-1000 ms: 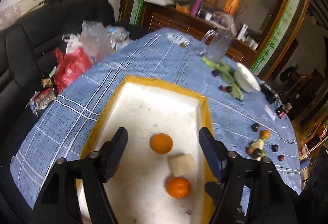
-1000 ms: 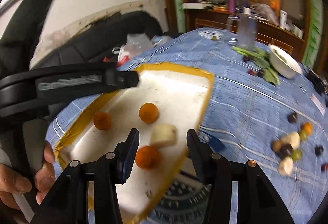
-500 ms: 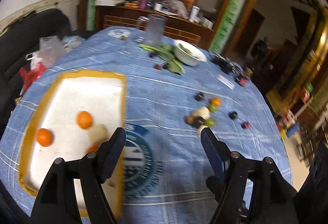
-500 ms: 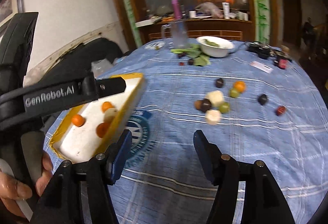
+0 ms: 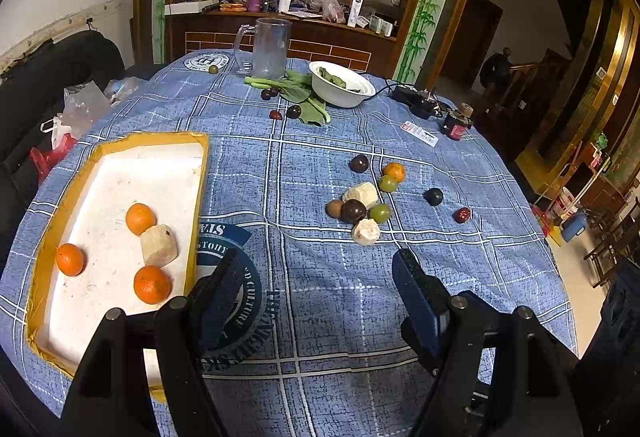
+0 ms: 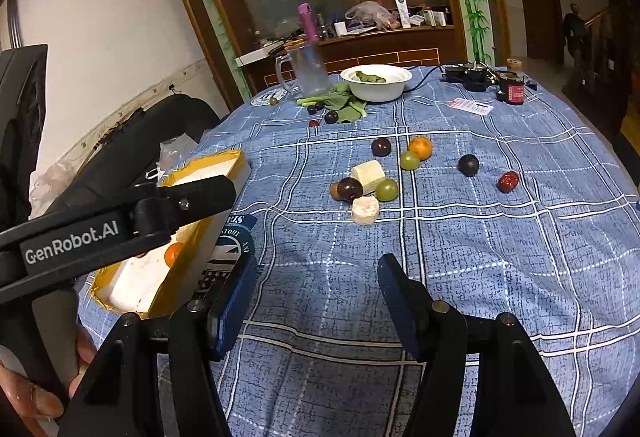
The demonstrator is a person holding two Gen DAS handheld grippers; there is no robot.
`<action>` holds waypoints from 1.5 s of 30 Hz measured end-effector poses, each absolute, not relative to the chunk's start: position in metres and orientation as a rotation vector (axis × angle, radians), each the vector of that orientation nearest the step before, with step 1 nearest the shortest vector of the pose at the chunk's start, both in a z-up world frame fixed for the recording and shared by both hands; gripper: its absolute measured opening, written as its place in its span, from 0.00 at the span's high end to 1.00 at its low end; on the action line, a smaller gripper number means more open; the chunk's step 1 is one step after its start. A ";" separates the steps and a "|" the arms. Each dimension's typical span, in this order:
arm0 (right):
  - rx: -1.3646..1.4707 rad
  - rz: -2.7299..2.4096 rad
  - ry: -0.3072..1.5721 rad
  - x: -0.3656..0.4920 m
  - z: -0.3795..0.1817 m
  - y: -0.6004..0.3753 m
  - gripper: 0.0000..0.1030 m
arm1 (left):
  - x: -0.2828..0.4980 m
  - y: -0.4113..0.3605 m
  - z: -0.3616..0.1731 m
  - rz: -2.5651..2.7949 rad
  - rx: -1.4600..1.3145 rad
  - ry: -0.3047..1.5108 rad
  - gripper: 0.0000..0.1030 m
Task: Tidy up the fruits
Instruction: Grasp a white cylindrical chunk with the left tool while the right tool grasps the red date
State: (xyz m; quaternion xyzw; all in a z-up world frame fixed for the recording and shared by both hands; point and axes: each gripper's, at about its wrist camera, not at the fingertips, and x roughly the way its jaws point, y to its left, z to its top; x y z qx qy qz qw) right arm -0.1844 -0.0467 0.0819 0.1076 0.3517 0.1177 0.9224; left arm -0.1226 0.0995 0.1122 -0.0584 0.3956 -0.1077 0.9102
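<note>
Both the left gripper [image 5: 316, 265] and right gripper [image 6: 316, 269] stand wide and empty; in the right view the left one hides most of the tray [image 6: 236, 165].

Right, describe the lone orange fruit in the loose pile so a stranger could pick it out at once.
Start at the blue checked tablecloth and find the loose cluster of fruit out on the cloth, right of the yellow-rimmed tray. At the cluster's far edge sits the small orange, touching a green fruit. It is the only orange-coloured piece outside the tray.
</note>
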 end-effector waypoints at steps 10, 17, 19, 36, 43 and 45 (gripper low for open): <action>0.237 0.234 0.743 -0.178 0.071 -0.049 0.34 | -0.113 0.099 0.098 -0.218 -0.124 0.851 0.27; 0.267 0.173 0.753 -0.164 0.066 -0.085 0.34 | -0.098 0.109 0.080 -0.224 -0.152 0.901 0.27; 0.279 0.129 0.757 -0.160 0.062 -0.104 0.34 | -0.094 0.110 0.076 -0.206 -0.136 0.903 0.27; 0.189 -0.051 0.817 -0.077 0.057 -0.194 0.35 | -0.033 0.056 0.055 -0.362 -0.130 0.954 0.47; 0.163 -0.117 0.887 -0.038 0.034 -0.204 0.39 | 0.005 0.029 0.050 -0.330 -0.032 0.941 0.47; 0.148 -0.119 0.903 -0.033 0.026 -0.200 0.39 | 0.015 0.020 0.046 -0.344 0.002 0.935 0.47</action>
